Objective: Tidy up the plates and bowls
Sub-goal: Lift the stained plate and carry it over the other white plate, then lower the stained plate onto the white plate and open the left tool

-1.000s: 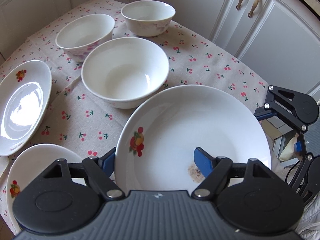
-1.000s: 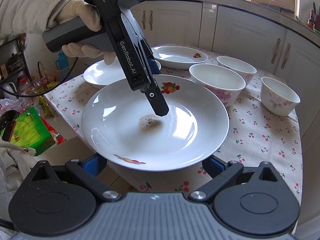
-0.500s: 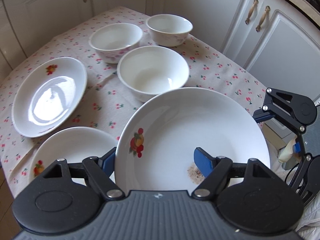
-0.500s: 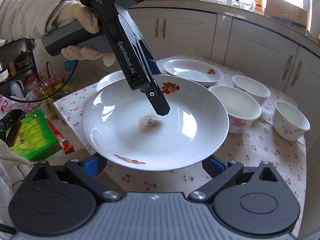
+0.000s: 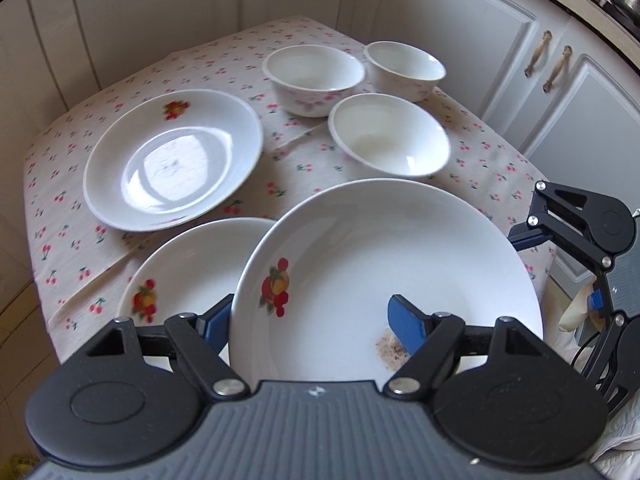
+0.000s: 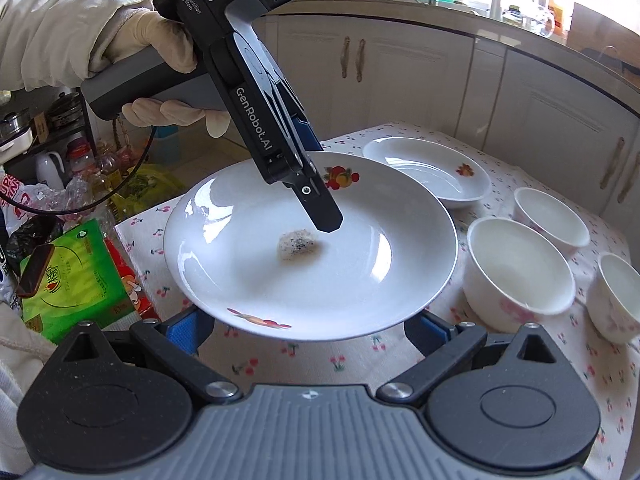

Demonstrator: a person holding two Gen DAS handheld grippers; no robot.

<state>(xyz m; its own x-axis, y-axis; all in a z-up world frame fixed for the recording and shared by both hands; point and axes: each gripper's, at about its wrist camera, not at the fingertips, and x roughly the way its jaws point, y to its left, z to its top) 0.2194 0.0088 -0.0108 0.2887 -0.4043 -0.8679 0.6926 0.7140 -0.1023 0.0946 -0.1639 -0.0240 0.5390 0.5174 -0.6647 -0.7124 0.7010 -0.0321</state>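
Held plate (image 5: 384, 264), white with a fruit print, is up off the table, roughly level, over the near table edge. A small speckled crumb patch (image 6: 298, 245) sits on its inner surface.

Left gripper (image 5: 316, 320): clamped on the plate's rim, one blue pad on top of the plate beside the patch, the other under the rim. In the right wrist view it (image 6: 316, 184) comes down from upper left, held by a gloved hand (image 6: 160, 76), upper finger lying across the plate interior.

Right gripper (image 6: 308, 328): fingers spread wide, one blue pad at each side just below the plate's near rim. Contact with the plate: cannot tell from this view. In the left wrist view its linkage (image 5: 580, 232) shows at the plate's right edge.

Second plate (image 5: 192, 276) lies on the table, partly hidden beneath the held one. Third plate (image 5: 172, 160) lies beyond it, just apart. Both carry the same fruit print.

Three bowls, upright, empty, clustered at the far right of the table: near bowl (image 5: 390, 140), middle bowl (image 5: 314, 78), far bowl (image 5: 404, 68). Middle and far bowls are close together; touching or not, cannot tell.

Tablecloth (image 5: 80, 216): pale with cherry print. White cabinets (image 5: 520, 60) stand behind the table. A green packet (image 6: 72, 280) sits off the table's left end.
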